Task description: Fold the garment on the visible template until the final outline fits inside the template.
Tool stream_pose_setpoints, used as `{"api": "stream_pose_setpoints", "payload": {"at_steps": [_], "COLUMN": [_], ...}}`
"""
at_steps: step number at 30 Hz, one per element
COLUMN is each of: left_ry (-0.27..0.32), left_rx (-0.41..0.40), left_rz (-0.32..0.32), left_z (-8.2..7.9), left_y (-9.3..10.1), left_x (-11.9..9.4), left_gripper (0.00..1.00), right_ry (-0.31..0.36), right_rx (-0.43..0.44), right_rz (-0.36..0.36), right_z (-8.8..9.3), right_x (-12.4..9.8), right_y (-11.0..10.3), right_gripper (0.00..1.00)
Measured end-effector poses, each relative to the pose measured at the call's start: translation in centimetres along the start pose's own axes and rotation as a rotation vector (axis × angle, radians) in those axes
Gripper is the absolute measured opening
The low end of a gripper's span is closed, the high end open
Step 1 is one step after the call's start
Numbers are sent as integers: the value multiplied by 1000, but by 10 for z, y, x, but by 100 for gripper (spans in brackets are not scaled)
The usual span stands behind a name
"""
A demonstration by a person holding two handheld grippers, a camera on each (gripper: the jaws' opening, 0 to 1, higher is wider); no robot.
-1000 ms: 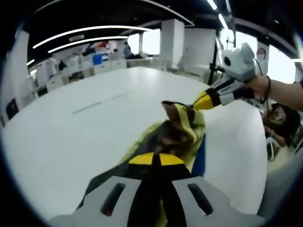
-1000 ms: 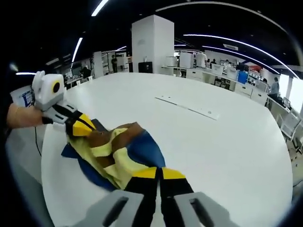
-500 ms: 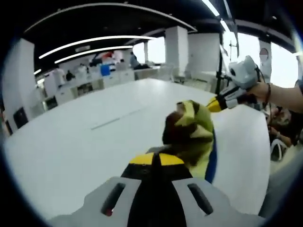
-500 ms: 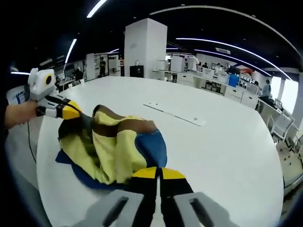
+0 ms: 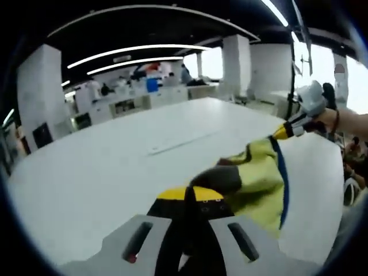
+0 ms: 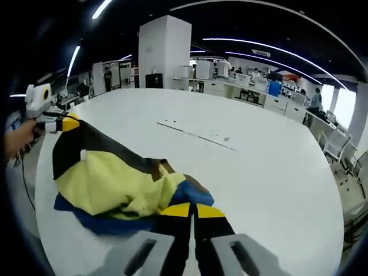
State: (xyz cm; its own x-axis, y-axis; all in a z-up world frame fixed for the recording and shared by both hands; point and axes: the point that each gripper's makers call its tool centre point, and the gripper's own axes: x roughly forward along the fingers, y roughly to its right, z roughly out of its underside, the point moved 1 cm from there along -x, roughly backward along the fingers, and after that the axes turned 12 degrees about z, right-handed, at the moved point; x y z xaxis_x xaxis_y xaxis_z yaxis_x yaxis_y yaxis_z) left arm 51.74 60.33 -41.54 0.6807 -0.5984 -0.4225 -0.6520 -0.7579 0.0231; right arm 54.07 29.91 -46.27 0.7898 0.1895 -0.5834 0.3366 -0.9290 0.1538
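We have both sets of fingers pinched on the garment (image 6: 115,184), left gripper (image 5: 190,194) and right gripper (image 6: 191,210) at opposite ends, cloth stretched between them above the white table (image 6: 259,172). Risk: uneven pull slips a corner, cloth bunches off-template.

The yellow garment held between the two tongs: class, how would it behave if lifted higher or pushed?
The garment sags and bunches between the left tongs and right tongs, so it is probably floppy and light. Pushed across the smooth white table, it would likely crumple rather than slide whole.
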Motion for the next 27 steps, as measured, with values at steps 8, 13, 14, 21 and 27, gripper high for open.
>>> {"api": "stream_pose_setpoints", "payload": {"at_steps": [8,13,14,21,27], "left_ry": [-46,-78,-84,-117,-135], "left_rx": [-23,-45,-47,-77,-84], "left_rz": [-56,-71,-74,-82,-92], "left_z": [16,27,29,42,49], "left_y": [-31,-45,-47,-61,-71], "left_x": [3,7,7,16,24], "left_gripper": [0,0,0,0,0], "right_ry": [-16,-37,-40,-62,-77], "right_rx": [19,46,51,74,102], "right_rz": [40,73,76,92,95], "right_z": [-7,-8,-8,-8,-5], "right_x": [22,41,44,63,77], "right_y": [6,12,12,14,19], "right_gripper": [0,0,0,0,0]}}
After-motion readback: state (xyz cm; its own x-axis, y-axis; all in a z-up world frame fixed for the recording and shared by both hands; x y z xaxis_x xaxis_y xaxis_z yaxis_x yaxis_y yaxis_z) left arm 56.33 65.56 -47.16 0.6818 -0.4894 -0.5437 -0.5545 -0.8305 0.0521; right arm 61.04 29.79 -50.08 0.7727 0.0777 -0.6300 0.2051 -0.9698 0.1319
